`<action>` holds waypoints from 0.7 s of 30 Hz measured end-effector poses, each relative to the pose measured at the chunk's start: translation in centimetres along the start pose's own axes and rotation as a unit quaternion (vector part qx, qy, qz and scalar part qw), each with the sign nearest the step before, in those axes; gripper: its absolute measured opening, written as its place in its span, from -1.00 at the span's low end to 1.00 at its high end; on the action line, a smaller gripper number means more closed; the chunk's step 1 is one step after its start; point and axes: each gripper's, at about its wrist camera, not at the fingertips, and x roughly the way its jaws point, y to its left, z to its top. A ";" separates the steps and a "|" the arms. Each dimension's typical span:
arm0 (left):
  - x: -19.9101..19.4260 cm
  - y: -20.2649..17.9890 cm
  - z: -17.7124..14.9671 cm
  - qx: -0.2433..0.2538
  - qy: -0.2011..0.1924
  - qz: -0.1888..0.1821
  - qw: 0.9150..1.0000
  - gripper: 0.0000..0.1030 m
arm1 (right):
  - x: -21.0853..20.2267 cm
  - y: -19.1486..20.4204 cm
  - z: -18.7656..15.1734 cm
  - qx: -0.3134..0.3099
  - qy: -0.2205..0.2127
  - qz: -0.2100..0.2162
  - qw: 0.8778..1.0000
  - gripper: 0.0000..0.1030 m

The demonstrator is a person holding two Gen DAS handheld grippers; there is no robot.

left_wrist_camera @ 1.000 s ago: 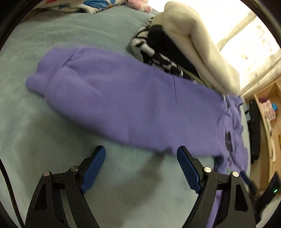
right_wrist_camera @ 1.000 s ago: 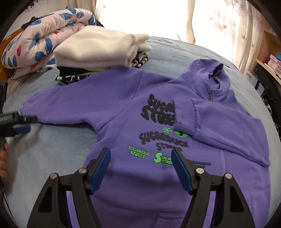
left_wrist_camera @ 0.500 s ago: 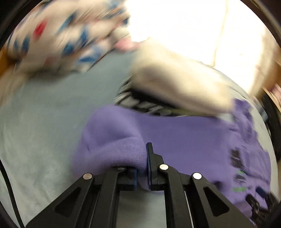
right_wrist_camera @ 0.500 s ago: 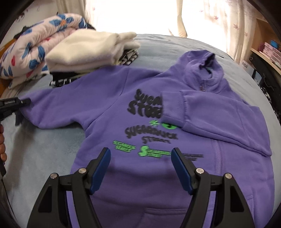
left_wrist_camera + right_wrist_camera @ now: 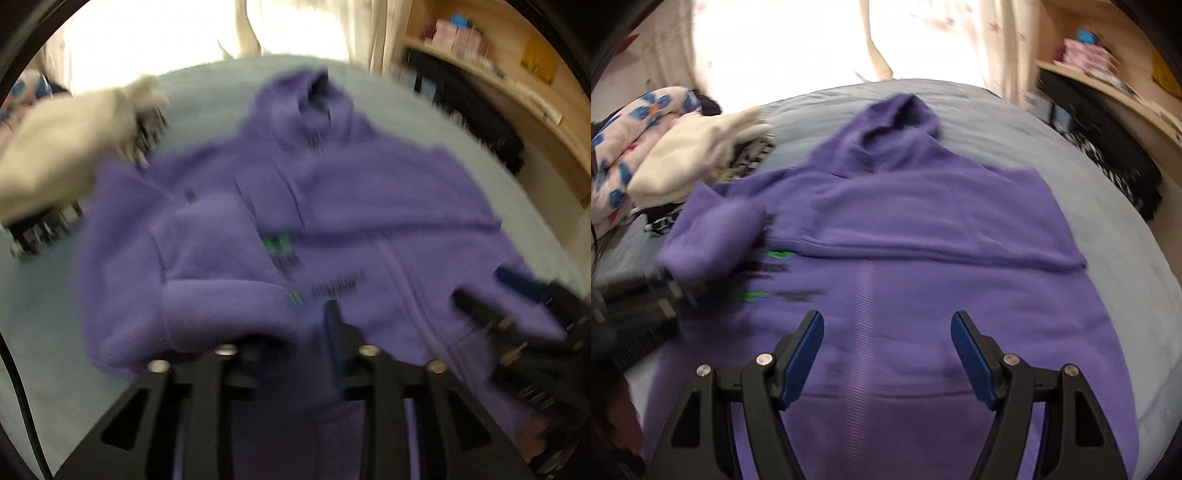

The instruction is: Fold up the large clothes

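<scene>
A purple hoodie with black and green print lies front up on the grey-blue bed, hood toward the window. One sleeve is folded across its chest. My left gripper is shut on the cuff of the other sleeve and holds it over the hoodie's front; it also shows blurred at the left of the right wrist view. My right gripper is open and empty, low over the hoodie's lower front; it shows at the right of the left wrist view.
A stack of folded clothes with a cream top sits at the hoodie's left, with a floral quilt behind it. A wooden shelf and dark bags stand past the bed's right edge.
My left gripper closed on the sleeve cuff and has carried it from the far left in over the hoodie's front. My right gripper has shifted right, staying open.
</scene>
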 end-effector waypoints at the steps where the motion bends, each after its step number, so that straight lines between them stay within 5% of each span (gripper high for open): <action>1: 0.9 -0.2 -0.7 -0.004 0.015 0.001 1.000 -0.09 | 0.1 -0.8 -0.2 0.006 0.004 0.002 1.000 0.39; 6: 0.3 -1.9 -2.5 0.015 0.013 0.006 1.000 0.38 | 0.2 -2.4 -0.2 0.024 0.006 0.023 0.999 0.39; 13: -3.4 -0.8 -4.8 -0.021 0.003 -0.004 1.000 0.39 | -0.8 -0.6 0.2 0.011 -0.004 0.077 0.997 0.39; 21: -7.8 5.4 -7.3 -0.116 -0.020 0.071 0.990 0.39 | -2.5 6.3 1.2 -0.084 -0.028 0.123 0.988 0.39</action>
